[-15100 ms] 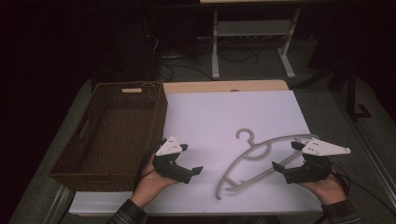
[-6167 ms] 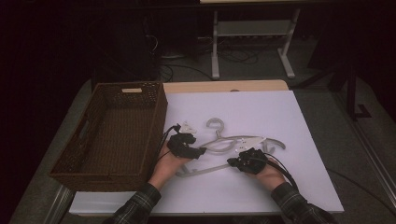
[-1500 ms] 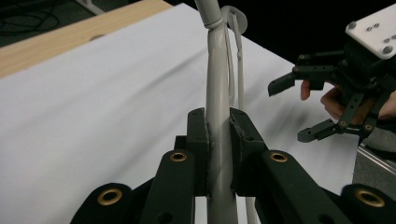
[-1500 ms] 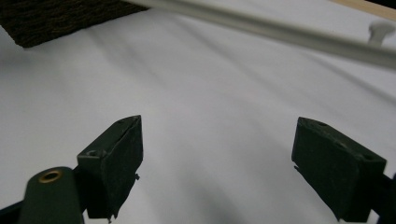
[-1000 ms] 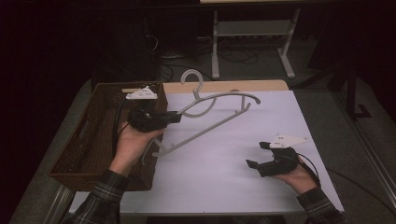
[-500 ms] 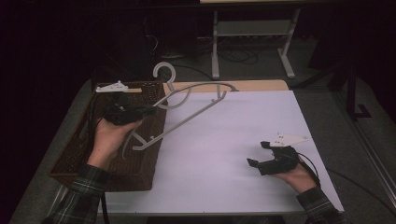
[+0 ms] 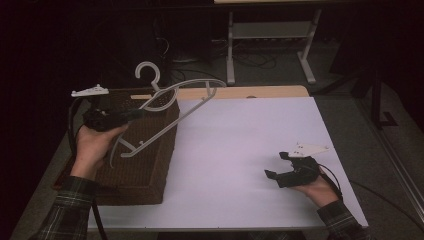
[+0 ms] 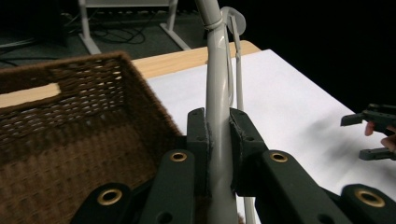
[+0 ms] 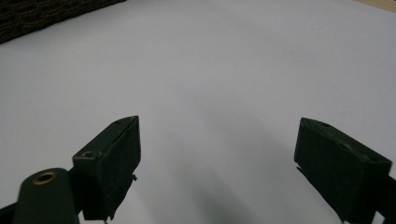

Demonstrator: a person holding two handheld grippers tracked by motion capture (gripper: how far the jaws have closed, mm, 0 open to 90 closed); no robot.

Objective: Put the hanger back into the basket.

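Grey plastic clothes hanger [image 7: 170, 107] with a curved hook is what I have in my left gripper [image 7: 131, 115], whose jaws are clamped tight on one of the hanger's arms. In the left gripper view the two black pads [image 8: 198, 140] press flat against either side of the pale bar [image 8: 218, 107], which runs straight up between them. From the high view, the hanger hangs in the air, tilted, above the dark brown woven wicker basket [image 7: 135, 170], with its hook [image 7: 148, 74] rising past the basket's far rim and its lower bar slanting down over the basket's right wall. I cannot tell whether any part of it touches the basket.

That basket sits along the left edge of the tabletop, just beside the white sheet [image 7: 240, 150] that covers most of the surface; a strip of bare light wood [image 7: 250, 92] shows along the far edge.

My right gripper [image 7: 280, 165] rests low near the right front corner of the white sheet, well apart from the hanger and the basket. Its jaws stand wide apart with nothing between them: in the right gripper view the two pads [image 9: 109, 158] frame bare white sheet, with the basket's dark edge [image 9: 46, 14] just visible at the top left corner.
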